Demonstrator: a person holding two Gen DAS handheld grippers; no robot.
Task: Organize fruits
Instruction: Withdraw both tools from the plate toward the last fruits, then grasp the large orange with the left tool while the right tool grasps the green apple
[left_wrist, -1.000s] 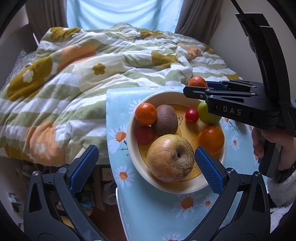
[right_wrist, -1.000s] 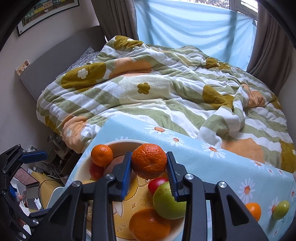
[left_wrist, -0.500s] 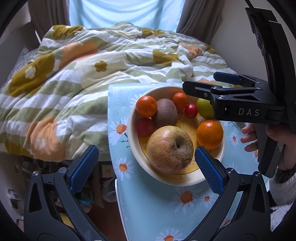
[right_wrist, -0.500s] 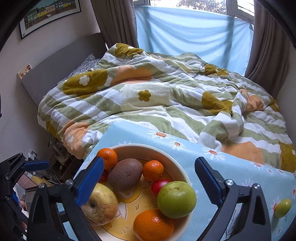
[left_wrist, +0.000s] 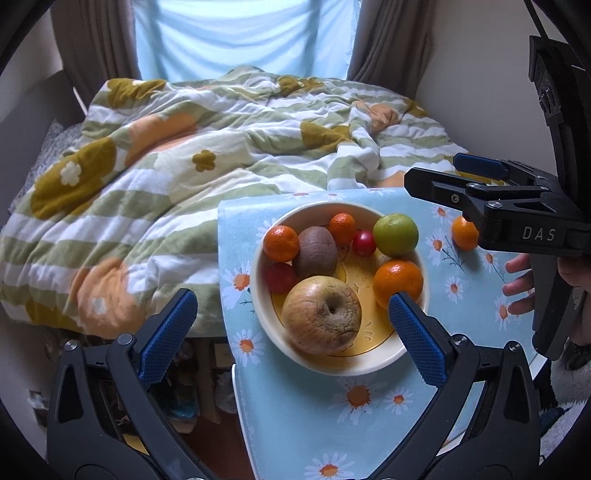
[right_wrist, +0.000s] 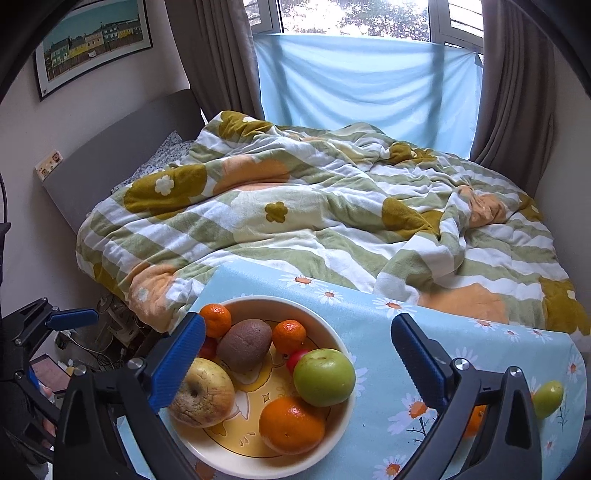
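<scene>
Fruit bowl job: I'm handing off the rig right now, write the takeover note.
Left gripper: open, empty, hovering over the bowl.
Right gripper: open, empty, above the bowl's right side.
In the bowl: large apple, kiwi, green apple, orange, two mandarins, two small red fruits.
Left to do: mandarin and small green fruit on the tablecloth, right of the bowl.
</scene>
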